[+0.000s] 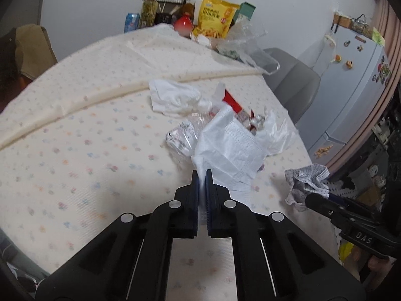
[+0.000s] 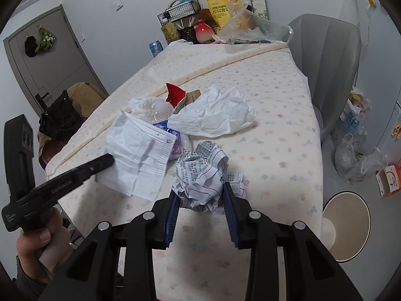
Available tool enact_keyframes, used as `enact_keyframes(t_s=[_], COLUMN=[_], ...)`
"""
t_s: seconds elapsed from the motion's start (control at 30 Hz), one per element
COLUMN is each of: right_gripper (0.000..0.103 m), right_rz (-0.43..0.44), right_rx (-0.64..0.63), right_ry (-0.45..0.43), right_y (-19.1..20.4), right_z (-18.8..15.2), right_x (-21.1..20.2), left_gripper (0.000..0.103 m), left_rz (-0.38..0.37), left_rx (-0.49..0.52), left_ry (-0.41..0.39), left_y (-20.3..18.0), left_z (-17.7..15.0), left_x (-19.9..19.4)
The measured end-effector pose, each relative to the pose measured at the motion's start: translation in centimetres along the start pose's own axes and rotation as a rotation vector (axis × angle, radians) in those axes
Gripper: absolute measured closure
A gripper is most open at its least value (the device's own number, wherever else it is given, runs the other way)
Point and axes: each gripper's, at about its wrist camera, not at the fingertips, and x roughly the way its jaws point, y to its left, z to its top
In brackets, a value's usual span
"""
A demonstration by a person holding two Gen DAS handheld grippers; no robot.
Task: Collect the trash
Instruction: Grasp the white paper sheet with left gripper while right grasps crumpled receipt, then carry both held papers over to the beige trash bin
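My left gripper is shut on the corner of a white face mask and holds it just above the tablecloth; the mask also shows in the right wrist view. My right gripper is shut on a crumpled printed paper ball, which also shows in the left wrist view. A trash pile lies behind: a crumpled white tissue, a red wrapper, clear plastic and a foil wrapper.
A white waste bin stands on the floor right of the table. A grey chair is at the table's far right. Groceries and a yellow snack bag crowd the far end. Bags of rubbish lie on the floor.
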Motion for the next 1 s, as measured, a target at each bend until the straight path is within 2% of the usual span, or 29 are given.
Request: enact_keyframes(t_s=[0.23, 0.47, 0.67, 1.0], right_gripper=[0.069, 0.069, 0.069, 0.069], right_rz=[0.010, -0.020, -0.049, -0.127], right_rx=[-0.019, 0.005, 0.050, 0.149], right_ry=[-0.052, -0.099, -0.139, -0.199], right_y=[0.8, -0.9, -3.3, -8.9], right_z=[-0.1, -0.2, -0.4, -0.9], right_x=[-2.2, -4.8, -7.0, -10.0], left_gripper=[0.097, 0.097, 0.097, 0.097], left_rz=[-0.005, -0.062, -0.094, -0.166], left_rx=[0.027, 0.092, 0.166, 0.272], left_ry=[-0.100, -0.147, -0.162, -0.135], left_y=[-0.7, -3.7, -7.7, -15.0], left_z=[1.0, 1.8, 2.4, 2.5], left_x=[-4.2, -5.8, -5.5, -2.8])
